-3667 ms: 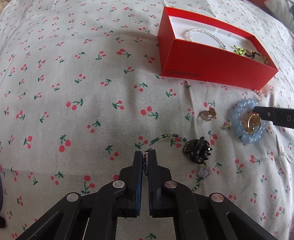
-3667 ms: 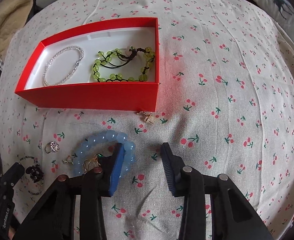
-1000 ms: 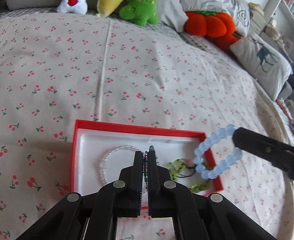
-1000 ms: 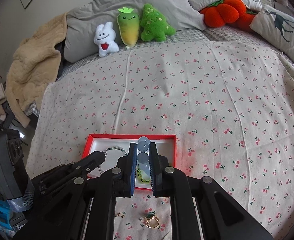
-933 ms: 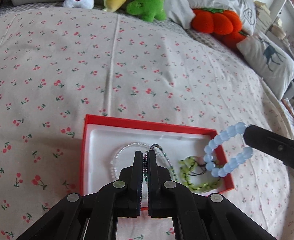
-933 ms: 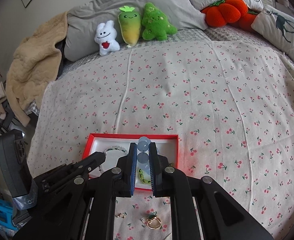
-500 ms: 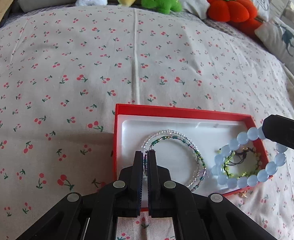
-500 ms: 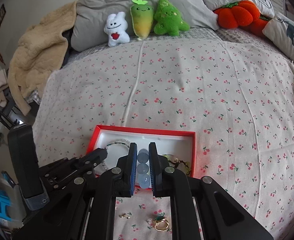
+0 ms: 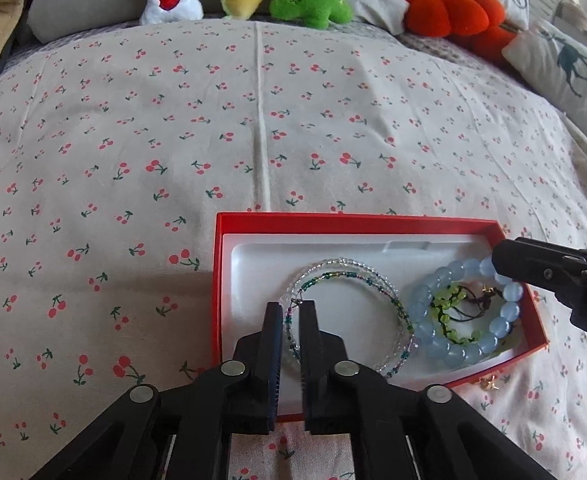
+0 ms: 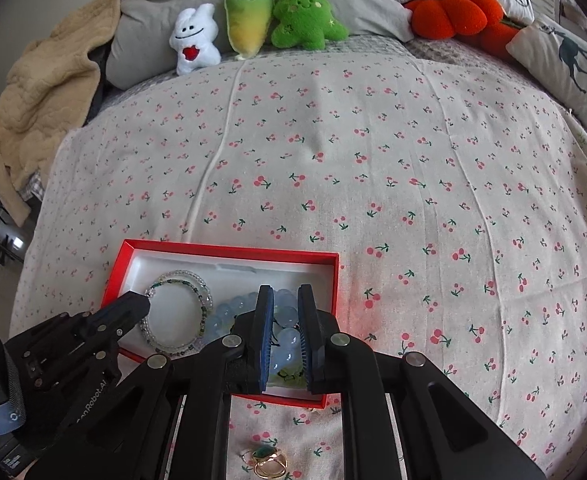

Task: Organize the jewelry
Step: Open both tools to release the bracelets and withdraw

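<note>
A red box (image 9: 353, 220) with a white liner lies on the cherry-print bedspread. My left gripper (image 9: 290, 312) hovers over its near left part. Its jaws are opening, and the thin green-beaded necklace (image 9: 373, 284) runs loose between them, resting on a clear bead bracelet (image 9: 333, 262). My right gripper (image 10: 285, 292) is shut on the pale blue bead bracelet (image 10: 287, 336). That blue bracelet (image 9: 433, 340) rests in the box's right end around a green bead bracelet (image 9: 449, 308). The right gripper (image 9: 501, 260) enters the left wrist view from the right.
A gold ring with a green stone (image 10: 267, 460) lies on the bedspread in front of the red box (image 10: 229, 250). A small gold charm (image 9: 489, 382) sits by its near right corner. Plush toys (image 10: 249, 16), pillows and a beige blanket (image 10: 41, 92) line the far edge.
Both grippers came down over the box. The necklace now lies inside it and the left jaws have parted a little. The blue bracelet sank from hanging onto the green one.
</note>
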`<act>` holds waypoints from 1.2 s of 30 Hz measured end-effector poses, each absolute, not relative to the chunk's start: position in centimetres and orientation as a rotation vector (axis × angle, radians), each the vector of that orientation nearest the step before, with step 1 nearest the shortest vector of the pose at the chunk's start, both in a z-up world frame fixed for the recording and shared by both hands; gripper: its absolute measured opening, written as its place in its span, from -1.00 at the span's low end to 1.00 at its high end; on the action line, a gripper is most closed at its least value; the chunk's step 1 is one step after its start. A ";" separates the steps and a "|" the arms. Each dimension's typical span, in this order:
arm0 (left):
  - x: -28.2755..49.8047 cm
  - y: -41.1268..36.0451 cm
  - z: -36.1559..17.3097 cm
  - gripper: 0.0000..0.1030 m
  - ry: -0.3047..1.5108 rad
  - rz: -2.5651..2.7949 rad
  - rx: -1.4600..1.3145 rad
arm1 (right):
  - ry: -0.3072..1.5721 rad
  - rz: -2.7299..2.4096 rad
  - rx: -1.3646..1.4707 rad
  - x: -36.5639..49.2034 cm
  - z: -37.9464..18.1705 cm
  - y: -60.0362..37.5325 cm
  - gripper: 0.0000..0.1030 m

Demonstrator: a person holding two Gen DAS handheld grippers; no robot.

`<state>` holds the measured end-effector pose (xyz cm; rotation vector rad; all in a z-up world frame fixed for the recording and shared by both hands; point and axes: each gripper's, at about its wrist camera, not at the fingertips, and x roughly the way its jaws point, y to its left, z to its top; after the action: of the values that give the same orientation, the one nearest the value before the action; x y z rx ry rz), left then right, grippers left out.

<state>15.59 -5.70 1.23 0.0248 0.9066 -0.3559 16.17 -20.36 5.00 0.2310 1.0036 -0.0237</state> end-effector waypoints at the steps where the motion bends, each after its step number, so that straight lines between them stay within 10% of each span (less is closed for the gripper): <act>1: 15.3 -5.7 1.5 -0.53 0.900 -0.360 0.030 | 1.006 -0.012 0.226 16.1 5.1 -20.3 -0.63; 5: 14.0 -5.4 3.0 -0.12 0.865 -0.363 0.062 | 0.990 0.003 0.201 15.0 6.2 -20.3 -0.11; 14: 11.1 -3.6 3.7 0.64 0.891 -0.344 0.076 | 0.979 0.000 0.204 12.5 7.7 -20.2 0.09; 36: 6.7 1.0 0.6 0.74 1.054 -0.258 0.044 | 1.178 -0.007 0.175 7.1 3.3 -19.2 0.28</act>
<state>6.69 0.95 0.61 0.0441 1.0538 -0.2583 7.14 -19.25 3.33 0.1749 1.1778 -0.0068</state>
